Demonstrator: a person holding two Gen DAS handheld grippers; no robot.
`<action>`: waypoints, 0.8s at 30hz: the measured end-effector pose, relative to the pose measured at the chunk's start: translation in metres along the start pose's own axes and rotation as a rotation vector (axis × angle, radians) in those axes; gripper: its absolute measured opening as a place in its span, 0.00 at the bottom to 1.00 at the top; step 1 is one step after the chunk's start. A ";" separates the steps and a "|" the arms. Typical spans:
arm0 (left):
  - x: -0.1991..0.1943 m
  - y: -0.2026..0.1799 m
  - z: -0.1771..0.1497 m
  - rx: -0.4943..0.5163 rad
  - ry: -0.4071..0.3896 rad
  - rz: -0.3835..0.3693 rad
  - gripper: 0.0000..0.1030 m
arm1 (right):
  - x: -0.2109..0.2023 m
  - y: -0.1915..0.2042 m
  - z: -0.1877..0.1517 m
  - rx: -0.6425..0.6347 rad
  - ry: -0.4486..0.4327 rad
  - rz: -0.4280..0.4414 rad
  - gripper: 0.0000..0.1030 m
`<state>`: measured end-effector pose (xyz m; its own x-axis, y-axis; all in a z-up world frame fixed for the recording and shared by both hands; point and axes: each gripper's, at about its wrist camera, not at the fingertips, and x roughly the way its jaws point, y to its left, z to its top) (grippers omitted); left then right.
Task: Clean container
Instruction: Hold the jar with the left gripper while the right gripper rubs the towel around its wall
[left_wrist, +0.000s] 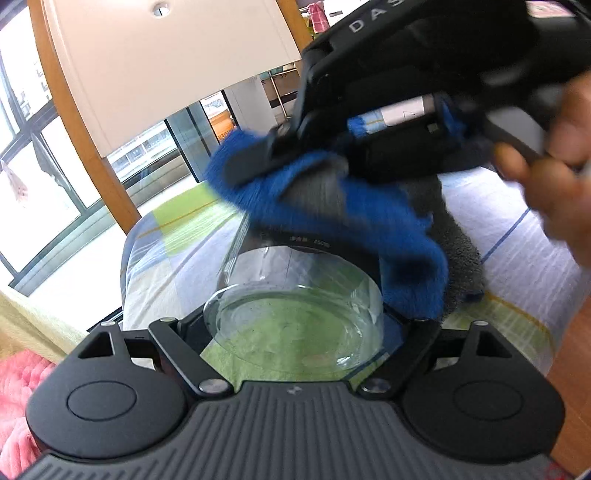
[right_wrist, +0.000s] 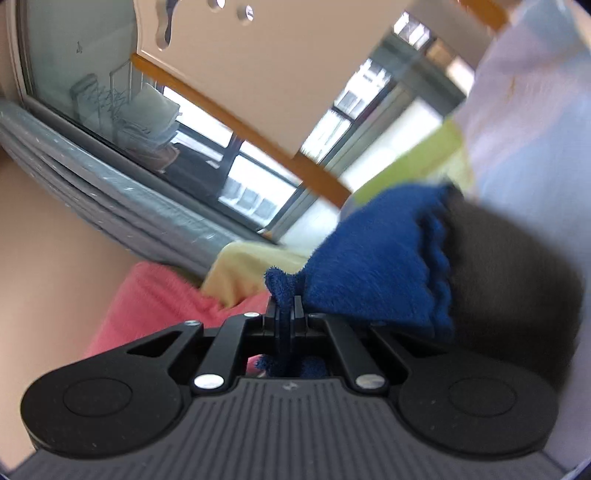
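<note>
A clear glass container (left_wrist: 291, 284) lies on its side between the fingers of my left gripper (left_wrist: 299, 325), its base towards the camera. The pads press on its sides. My right gripper (left_wrist: 243, 166) comes in from the upper right, held by a hand (left_wrist: 554, 184). It is shut on a blue and grey cloth (left_wrist: 369, 229), which drapes over the container's far end. In the right wrist view the right gripper (right_wrist: 285, 306) has its jaws closed on a corner of the cloth (right_wrist: 369, 258). The cloth hides the container there.
A checked bedcover (left_wrist: 177, 251) in green, white and blue lies under the container. A beige panel with a wooden frame (left_wrist: 74, 110) stands behind it, with windows (left_wrist: 33, 177) at the left. A pink towel (left_wrist: 18, 387) lies at the lower left and wooden floor (left_wrist: 576, 350) at the right.
</note>
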<state>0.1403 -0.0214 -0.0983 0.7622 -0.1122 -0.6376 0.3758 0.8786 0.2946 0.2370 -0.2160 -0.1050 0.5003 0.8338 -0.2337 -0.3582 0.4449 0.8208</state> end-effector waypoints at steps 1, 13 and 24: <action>0.001 0.002 0.000 -0.008 0.002 -0.004 0.84 | -0.001 0.001 0.005 -0.024 -0.008 -0.022 0.00; -0.004 0.024 -0.006 -0.124 0.009 -0.130 0.86 | -0.037 0.000 -0.001 -0.040 -0.072 -0.083 0.00; 0.015 -0.021 -0.002 0.075 -0.025 0.023 0.86 | -0.040 0.028 -0.050 -0.074 0.070 0.043 0.05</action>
<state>0.1430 -0.0411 -0.1157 0.7834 -0.1048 -0.6127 0.3957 0.8442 0.3616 0.1677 -0.2202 -0.0984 0.4277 0.8724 -0.2367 -0.4367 0.4287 0.7909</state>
